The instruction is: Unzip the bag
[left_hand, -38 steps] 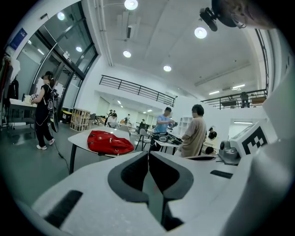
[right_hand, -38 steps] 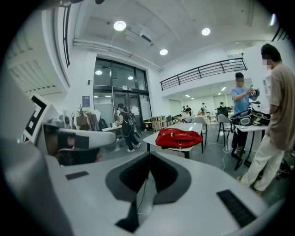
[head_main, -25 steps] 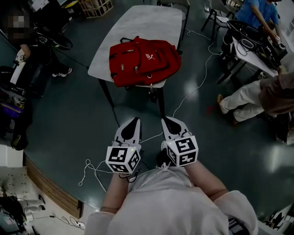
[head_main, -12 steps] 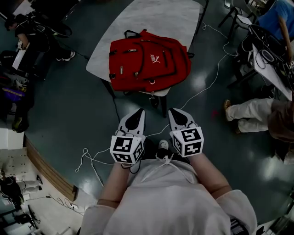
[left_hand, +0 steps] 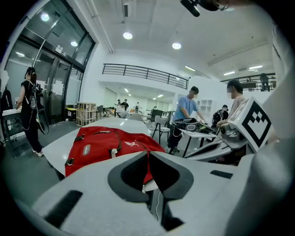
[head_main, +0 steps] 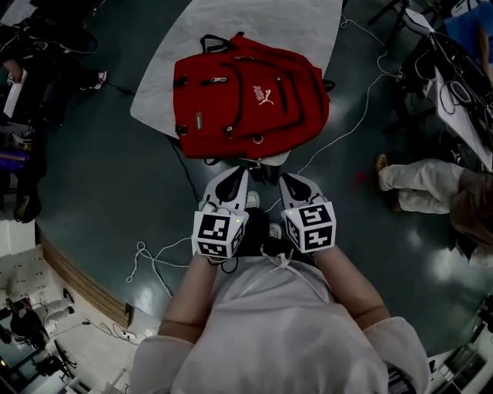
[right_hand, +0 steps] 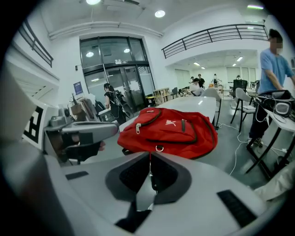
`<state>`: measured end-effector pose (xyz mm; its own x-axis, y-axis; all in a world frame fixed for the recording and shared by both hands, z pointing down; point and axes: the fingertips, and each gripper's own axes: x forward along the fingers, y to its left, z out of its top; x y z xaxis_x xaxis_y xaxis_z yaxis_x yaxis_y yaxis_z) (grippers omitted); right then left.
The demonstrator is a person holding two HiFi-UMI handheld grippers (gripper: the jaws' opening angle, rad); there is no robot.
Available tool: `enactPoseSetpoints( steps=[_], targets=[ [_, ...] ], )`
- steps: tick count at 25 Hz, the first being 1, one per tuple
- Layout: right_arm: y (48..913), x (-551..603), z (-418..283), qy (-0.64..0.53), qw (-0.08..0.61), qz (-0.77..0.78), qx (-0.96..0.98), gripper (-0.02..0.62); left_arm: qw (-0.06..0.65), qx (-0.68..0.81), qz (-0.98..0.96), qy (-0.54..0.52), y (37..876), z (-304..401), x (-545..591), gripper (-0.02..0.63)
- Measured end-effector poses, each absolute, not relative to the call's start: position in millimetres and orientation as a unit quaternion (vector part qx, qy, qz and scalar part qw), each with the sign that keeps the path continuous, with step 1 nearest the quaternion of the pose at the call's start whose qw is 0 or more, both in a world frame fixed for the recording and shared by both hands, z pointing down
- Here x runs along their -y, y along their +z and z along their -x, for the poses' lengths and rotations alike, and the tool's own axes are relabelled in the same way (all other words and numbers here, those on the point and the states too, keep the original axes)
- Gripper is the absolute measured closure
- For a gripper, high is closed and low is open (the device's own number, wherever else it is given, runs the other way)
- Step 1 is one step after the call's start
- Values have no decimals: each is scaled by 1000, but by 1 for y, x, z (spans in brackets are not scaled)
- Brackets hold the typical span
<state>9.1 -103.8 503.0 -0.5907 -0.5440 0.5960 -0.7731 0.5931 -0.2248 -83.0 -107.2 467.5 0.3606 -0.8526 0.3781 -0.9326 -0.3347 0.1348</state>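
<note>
Pale desk (head_main: pixel 231 31): red bag (head_main: pixel 254 96) laid flat at near edge. Left gripper (head_main: pixel 233 178) and right gripper (head_main: pixel 294 185) held short of it, jaws of both pressed together, nothing between. Fabric judged soft, slack: small zip pull (right_hand: pixel 137 129) best pinched, cloth steadied. Pull shown plainly in right gripper view; whole layout only in head view.

Open air around backpack (head_main: pixel 250 96), bare tabletop (head_main: pixel 254 19) beyond it
</note>
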Motion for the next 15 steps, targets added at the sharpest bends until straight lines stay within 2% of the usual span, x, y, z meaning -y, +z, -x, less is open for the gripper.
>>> enactPoseSetpoints(
  steps=[15],
  targets=[
    [610, 128, 43, 325, 325, -369, 808, 561, 262, 482, -814, 193, 602, 112, 170, 581]
  ],
)
